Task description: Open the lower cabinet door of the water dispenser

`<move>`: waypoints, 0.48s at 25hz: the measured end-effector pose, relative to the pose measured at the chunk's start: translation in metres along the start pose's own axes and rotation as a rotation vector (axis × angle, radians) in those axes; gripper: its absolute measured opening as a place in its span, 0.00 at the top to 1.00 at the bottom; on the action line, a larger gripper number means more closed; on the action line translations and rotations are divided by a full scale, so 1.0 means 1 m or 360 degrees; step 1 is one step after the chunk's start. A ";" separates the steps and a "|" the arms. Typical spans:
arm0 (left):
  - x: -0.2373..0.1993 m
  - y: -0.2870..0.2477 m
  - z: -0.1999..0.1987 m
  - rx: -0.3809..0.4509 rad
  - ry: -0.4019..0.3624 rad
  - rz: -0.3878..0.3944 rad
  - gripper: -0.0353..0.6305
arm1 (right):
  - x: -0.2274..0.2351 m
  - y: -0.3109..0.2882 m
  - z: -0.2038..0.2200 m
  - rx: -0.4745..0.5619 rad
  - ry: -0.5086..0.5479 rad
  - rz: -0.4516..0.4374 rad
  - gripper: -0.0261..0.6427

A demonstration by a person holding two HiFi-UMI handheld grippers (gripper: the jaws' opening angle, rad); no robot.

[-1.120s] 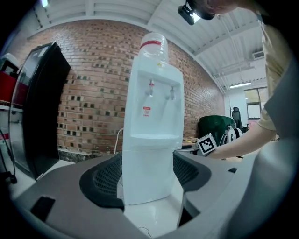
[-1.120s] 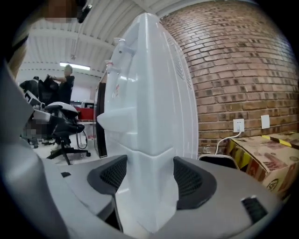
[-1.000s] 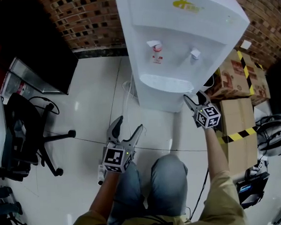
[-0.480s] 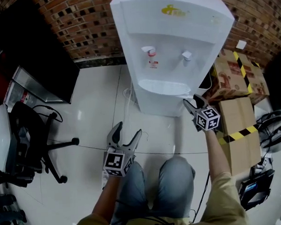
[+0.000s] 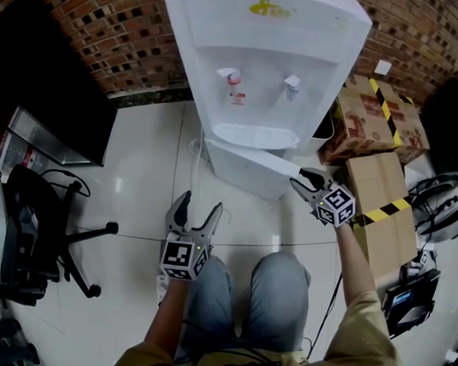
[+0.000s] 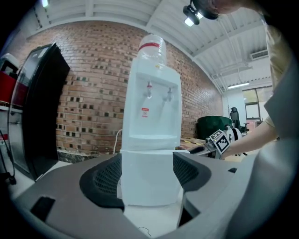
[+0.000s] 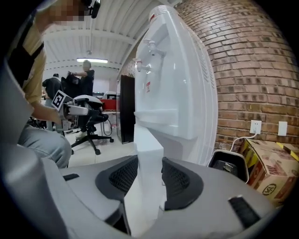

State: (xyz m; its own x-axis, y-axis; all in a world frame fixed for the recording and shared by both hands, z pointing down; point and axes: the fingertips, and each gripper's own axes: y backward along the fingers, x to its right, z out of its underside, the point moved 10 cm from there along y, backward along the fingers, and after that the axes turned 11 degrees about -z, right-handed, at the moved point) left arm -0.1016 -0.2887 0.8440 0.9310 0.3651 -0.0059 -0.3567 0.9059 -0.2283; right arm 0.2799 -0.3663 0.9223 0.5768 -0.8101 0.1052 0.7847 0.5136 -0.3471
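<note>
Brick wall (image 5: 129, 38) behind, lower cabinet door (image 5: 251, 160) pinched in right tongs (image 5: 304, 184), left tongs (image 5: 201, 203) spread

The water dispenser (image 5: 268, 58) is done all in white, lower cabinet door (image 5: 247, 164) included, with a small yellow logo (image 5: 270, 9) up top and a red label (image 5: 237, 98) under the left tap. The far wall (image 5: 129, 34) is laid in reddish-brown brick dotted with dark gaps. The floor (image 5: 136, 168) is tiled glossy off-white. On the right, brown cardboard boxes (image 5: 374, 182) are banded with yellow-and-black striped tape. The left hand-held gripper (image 5: 202, 203) and right hand-held gripper (image 5: 301, 179) are finished in grey with black pads, each topped by a black-and-white marker cube. Blue jeans (image 5: 280, 290) are seen nearest.
</note>
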 end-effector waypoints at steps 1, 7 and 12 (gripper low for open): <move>-0.001 0.001 0.000 0.0001 0.0001 -0.0007 0.45 | -0.006 0.000 0.001 -0.0002 0.0012 -0.0024 0.69; -0.019 0.011 0.003 0.0004 0.0007 -0.0078 0.45 | -0.061 -0.019 -0.007 -0.0086 0.0233 -0.0331 0.65; -0.036 0.024 0.007 -0.0006 0.0003 -0.0142 0.45 | -0.121 -0.056 -0.025 -0.0144 0.0326 -0.0596 0.60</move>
State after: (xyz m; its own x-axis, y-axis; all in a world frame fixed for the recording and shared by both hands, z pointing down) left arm -0.1445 -0.2788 0.8455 0.9592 0.2826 0.0126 -0.2721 0.9339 -0.2318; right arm 0.1605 -0.3038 0.9055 0.1919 -0.9798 0.0555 0.9028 0.1541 -0.4014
